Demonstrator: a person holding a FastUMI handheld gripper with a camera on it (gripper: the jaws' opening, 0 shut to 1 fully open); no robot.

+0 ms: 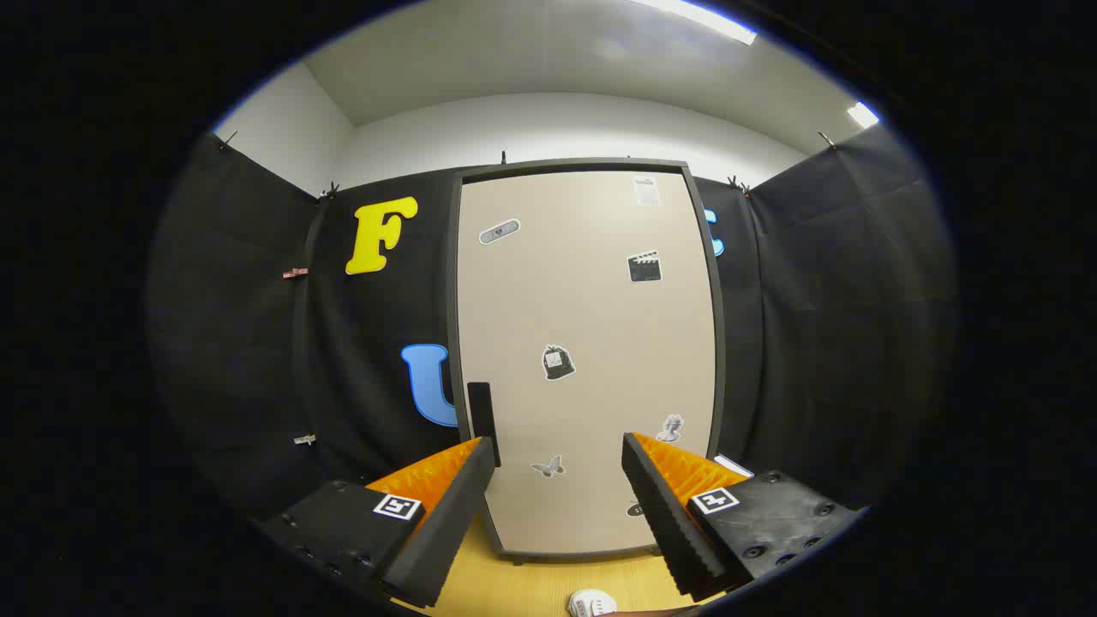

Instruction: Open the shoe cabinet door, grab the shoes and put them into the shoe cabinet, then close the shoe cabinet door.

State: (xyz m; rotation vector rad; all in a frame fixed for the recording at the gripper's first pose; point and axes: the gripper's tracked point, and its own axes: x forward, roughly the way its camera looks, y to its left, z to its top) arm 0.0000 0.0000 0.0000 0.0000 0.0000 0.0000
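Both fingers of your hand-held gripper (557, 467) are spreading apart, gripping nothing, facing the shoe cabinet door (587, 360), which is standing closed just beyond them, its dark handle (482, 411) near the left finger.

Black cloth wall (257, 343) hangs all round the booth, pinned along its top edge by small clips (331, 190). Above the cloth runs a plain white wall (557, 128), then the ceiling with a bright light strip (698, 19). Below the cloth lies a pale wooden floor (531, 583).
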